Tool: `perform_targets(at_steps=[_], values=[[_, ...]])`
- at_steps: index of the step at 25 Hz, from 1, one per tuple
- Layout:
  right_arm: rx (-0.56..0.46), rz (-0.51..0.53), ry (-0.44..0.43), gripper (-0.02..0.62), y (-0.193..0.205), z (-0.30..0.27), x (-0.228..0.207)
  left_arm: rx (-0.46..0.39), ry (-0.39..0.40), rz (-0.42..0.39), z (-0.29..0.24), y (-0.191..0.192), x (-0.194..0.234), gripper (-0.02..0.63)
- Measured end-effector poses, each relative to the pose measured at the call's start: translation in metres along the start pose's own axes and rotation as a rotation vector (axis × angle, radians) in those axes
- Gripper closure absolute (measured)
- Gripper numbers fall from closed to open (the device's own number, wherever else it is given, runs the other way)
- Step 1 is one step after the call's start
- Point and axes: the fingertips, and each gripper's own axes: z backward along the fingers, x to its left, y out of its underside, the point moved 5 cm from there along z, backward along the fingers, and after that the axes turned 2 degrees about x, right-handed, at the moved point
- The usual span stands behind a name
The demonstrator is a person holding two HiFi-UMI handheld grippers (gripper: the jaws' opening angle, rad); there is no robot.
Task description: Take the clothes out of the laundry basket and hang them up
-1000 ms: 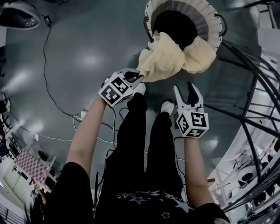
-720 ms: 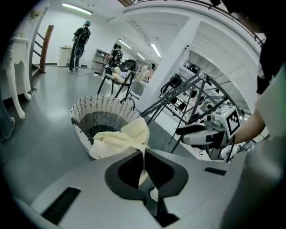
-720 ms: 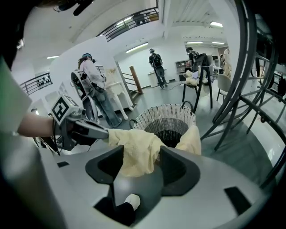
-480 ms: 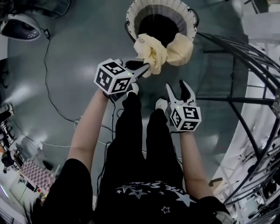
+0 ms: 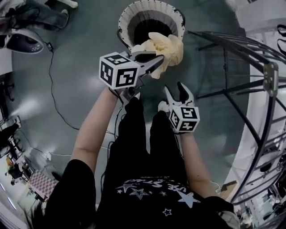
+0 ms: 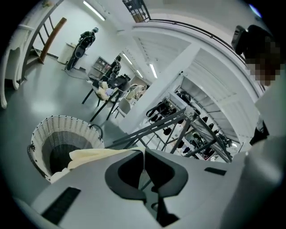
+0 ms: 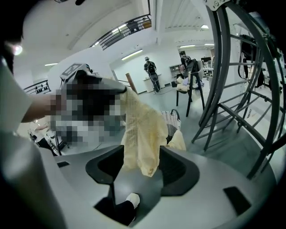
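A pale yellow garment [image 5: 167, 47] hangs bunched over the white woven laundry basket [image 5: 129, 13], its lower end still over the dark opening. My left gripper [image 5: 158, 61] is shut on the garment's upper edge and holds it raised. In the left gripper view the cloth [image 6: 100, 154] trails from the closed jaws toward the basket [image 6: 67, 127]. My right gripper [image 5: 175, 91] stands open below and right of the cloth, holding nothing. In the right gripper view the garment [image 7: 140, 129] dangles ahead of its spread jaws, with the basket [image 7: 172, 120] behind.
A dark metal clothes rack [image 5: 250, 62] curves along the right side and fills the right of the right gripper view [image 7: 223, 89]. A black cable [image 5: 51, 89] runs across the grey floor at left. The person's legs and feet stand just below the grippers.
The left gripper has risen with the garment, drawing it up out of the basket and bunching it. The right gripper has lifted a little and stays open.
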Motion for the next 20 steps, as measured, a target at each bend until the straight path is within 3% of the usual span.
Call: perform_targets(at_steps=[4, 8, 20], values=[[0.009, -0.012, -0.026, 0.342, 0.007, 0.004, 0.013, -0.072, 0.056, 0.000, -0.011, -0.033, -0.031, 0.581], [0.035, -0.030, -0.053, 0.354, 0.024, -0.012, 0.031, -0.086, 0.088, -0.034, -0.021, -0.058, -0.049, 0.581], [0.111, -0.104, 0.018, 0.340, 0.066, -0.100, 0.109, -0.073, 0.157, -0.013, -0.020, -0.079, -0.037, 0.581]])
